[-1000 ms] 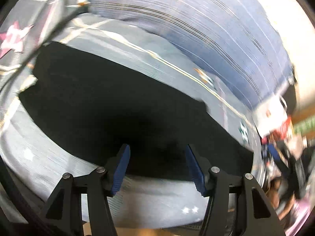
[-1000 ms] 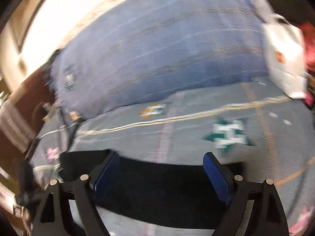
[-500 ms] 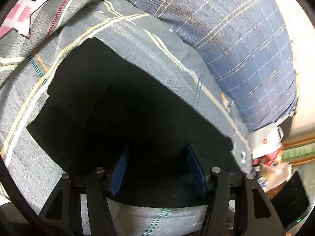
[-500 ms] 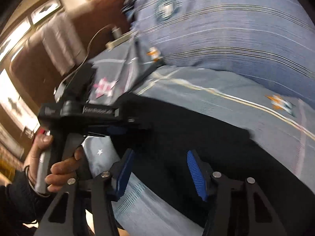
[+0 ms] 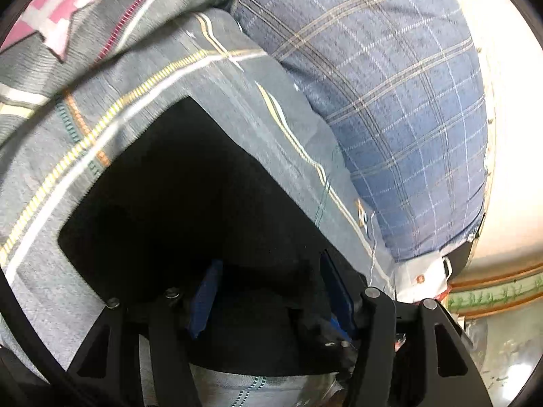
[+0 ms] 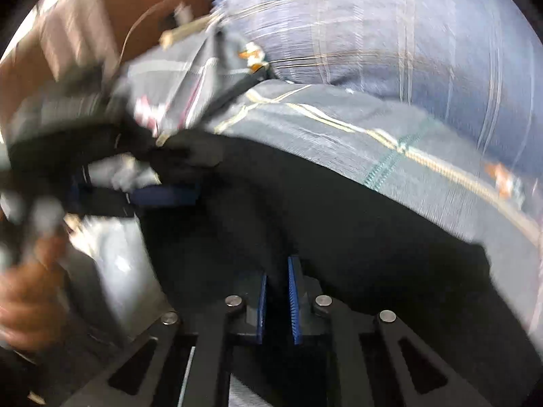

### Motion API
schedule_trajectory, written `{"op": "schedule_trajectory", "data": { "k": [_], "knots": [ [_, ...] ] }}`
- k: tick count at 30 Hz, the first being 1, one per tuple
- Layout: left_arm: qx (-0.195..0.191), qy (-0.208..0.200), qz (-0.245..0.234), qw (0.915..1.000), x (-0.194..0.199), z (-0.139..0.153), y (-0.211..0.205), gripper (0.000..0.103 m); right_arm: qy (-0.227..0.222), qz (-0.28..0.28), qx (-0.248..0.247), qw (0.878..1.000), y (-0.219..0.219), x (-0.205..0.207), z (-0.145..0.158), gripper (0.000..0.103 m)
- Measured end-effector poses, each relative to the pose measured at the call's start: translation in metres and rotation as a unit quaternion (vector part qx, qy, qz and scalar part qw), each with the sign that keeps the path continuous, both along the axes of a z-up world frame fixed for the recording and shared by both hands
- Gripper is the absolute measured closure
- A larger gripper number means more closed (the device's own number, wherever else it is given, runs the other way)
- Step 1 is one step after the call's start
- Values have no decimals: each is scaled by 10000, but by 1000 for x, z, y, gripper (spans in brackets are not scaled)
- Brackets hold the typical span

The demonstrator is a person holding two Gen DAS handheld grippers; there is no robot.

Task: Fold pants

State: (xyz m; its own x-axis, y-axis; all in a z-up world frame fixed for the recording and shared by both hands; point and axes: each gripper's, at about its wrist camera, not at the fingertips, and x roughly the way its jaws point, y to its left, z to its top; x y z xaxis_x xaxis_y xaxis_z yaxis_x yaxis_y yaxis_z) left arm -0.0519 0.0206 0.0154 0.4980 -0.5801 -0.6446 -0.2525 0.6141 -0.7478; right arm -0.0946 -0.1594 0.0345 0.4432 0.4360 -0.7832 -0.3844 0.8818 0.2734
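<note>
Black pants [image 5: 203, 203] lie spread flat on a grey patterned bed sheet [image 5: 44, 156]. My left gripper [image 5: 271, 298] stands open at their near edge, its blue pads [image 5: 203, 298] straddling a band of the dark cloth without pressing it. In the right wrist view the pants [image 6: 339, 230] fill the middle. My right gripper [image 6: 276, 298] is low on them with its jaws closing. Only a thin gap is left, and black fabric is pinched in it. The left gripper [image 6: 173, 176] shows blurred at the left of that view, held by a hand [image 6: 30, 291].
A blue plaid pillow or duvet [image 5: 407, 118] rises behind the pants. A grey cloth with a pink star [image 5: 57, 10] lies at the far left. A pale wall [image 5: 516, 169] is to the right. A cable and brown furniture [image 6: 135, 34] stand behind the bed.
The right gripper's jaws went from wide apart to nearly together, and it dropped onto the pants. The left gripper slid closer over the pants' near edge, its opening unchanged.
</note>
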Motion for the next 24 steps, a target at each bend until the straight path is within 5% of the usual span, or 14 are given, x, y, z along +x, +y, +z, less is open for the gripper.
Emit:
{"op": "schedule_trajectory", "data": {
  "k": [5, 10, 13, 16, 20, 24],
  "knots": [
    [384, 191, 95, 9990, -3, -5, -2, 36, 934, -449, 1660, 9807, -42, 16, -11, 92],
    [614, 164, -193, 9978, -2, -8, -21, 36, 1517, -835, 2512, 9523, -63, 23, -31, 92],
    [781, 176, -144, 9967, 6, -9, -25, 36, 1484, -744, 2403, 9564, -56, 20, -29, 92],
    [615, 225, 154, 9977, 8, -13, -11, 41, 1270, -452, 1884, 9728, -35, 17, -18, 92],
    [630, 22, 600, 9962, -2, -3, 8, 85, 792, -65, 805, 9936, -11, 5, -6, 92],
    [1031, -769, 652, 9895, -22, 36, 6, 88, 525, 280, 334, 9977, 0, -8, -1, 91]
  ]
}}
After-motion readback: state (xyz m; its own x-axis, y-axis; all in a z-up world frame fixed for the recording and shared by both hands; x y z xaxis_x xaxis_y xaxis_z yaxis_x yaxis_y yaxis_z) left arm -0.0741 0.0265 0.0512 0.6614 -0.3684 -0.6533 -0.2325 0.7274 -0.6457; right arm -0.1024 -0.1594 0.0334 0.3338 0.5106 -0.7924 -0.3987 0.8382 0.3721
